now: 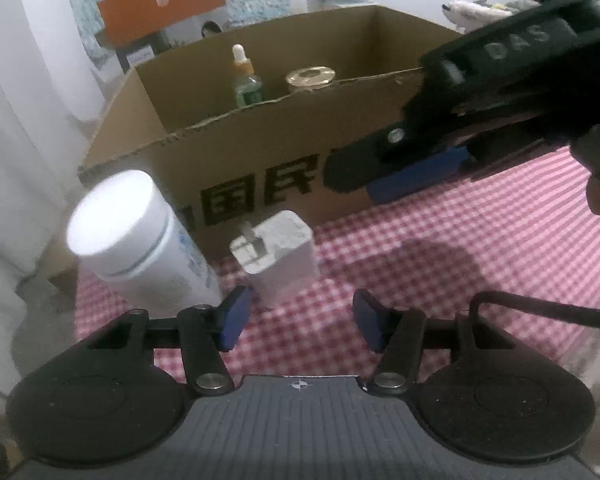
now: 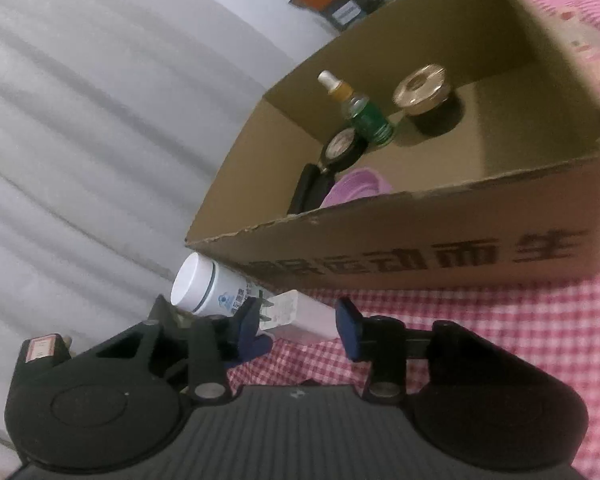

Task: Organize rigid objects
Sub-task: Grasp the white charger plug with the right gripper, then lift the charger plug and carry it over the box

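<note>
On the left stood the white bottle [image 1: 136, 236], upright on the red-and-white checked cloth [image 1: 440, 248], just in front of the cardboard box [image 1: 260, 148]. Right beside it sat the white plug adapter [image 1: 278, 250], prongs toward the bottle, touching neither gripper in the left wrist view. The left gripper [image 1: 298, 322] hovered low over the cloth, jaws parted with nothing between them, the adapter just ahead of its left blue pad [image 1: 234, 316].

Into the box: a green dropper bottle [image 2: 364, 114] stood upright, a gold-lidded jar [image 2: 426, 94] just to its right, and nearer the front wall lay a round black item [image 2: 342, 148], a dark flat thing [image 2: 306, 188] and something purple [image 2: 358, 186] (all three too blurred to name further).

Over to the right, the right gripper [image 2: 298, 322] was tilted, jaws partly parted, with the adapter lying in line between its pads; whether they pressed on it could not be told. In the left view that gripper crossed in front of the box's right half.
</note>
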A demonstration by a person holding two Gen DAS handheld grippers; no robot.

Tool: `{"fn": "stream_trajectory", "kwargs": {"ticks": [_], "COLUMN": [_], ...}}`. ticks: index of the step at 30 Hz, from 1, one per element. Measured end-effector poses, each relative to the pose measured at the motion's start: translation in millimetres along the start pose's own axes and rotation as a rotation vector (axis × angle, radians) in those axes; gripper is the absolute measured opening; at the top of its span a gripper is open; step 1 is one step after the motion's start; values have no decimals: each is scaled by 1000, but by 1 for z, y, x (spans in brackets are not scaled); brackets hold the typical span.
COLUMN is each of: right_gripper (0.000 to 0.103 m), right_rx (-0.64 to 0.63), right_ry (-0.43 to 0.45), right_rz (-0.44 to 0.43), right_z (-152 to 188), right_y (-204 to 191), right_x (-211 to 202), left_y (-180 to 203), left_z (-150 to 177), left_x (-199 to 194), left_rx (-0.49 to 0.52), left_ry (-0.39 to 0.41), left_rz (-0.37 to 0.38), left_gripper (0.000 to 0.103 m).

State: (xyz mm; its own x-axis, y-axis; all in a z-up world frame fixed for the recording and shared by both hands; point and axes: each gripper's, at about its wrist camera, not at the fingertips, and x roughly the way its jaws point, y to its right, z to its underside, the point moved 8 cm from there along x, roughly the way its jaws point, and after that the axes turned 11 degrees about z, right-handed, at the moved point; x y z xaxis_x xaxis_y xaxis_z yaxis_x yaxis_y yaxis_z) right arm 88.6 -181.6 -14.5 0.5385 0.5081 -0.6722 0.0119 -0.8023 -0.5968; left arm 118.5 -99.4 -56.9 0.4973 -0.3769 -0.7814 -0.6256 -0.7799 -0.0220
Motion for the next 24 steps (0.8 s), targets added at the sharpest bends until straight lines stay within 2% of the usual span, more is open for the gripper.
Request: {"fn": "stream_trajectory", "kwargs": {"ticks": [6, 13, 20, 24], "right_gripper": [41, 25, 24, 24], "right_rx": [-23, -2, 36, 56], "right_ry": [-34, -79, -65, -53], "right_rz": [-7, -3, 12, 48], "right_z": [-2, 5, 12, 19], "right_y": [-10, -5, 13, 27], "right_x": [24, 40, 19, -1], "left_y": [-5, 0, 24, 42], "left_z": [-1, -4, -8, -10], "left_x": [6, 11, 12, 13], "left_rx": [-14, -26, 21, 68], "left_ry": [21, 58, 70, 68], "left_rz": [-6, 22, 109, 167], "left_gripper": [58, 53, 53, 53]}}
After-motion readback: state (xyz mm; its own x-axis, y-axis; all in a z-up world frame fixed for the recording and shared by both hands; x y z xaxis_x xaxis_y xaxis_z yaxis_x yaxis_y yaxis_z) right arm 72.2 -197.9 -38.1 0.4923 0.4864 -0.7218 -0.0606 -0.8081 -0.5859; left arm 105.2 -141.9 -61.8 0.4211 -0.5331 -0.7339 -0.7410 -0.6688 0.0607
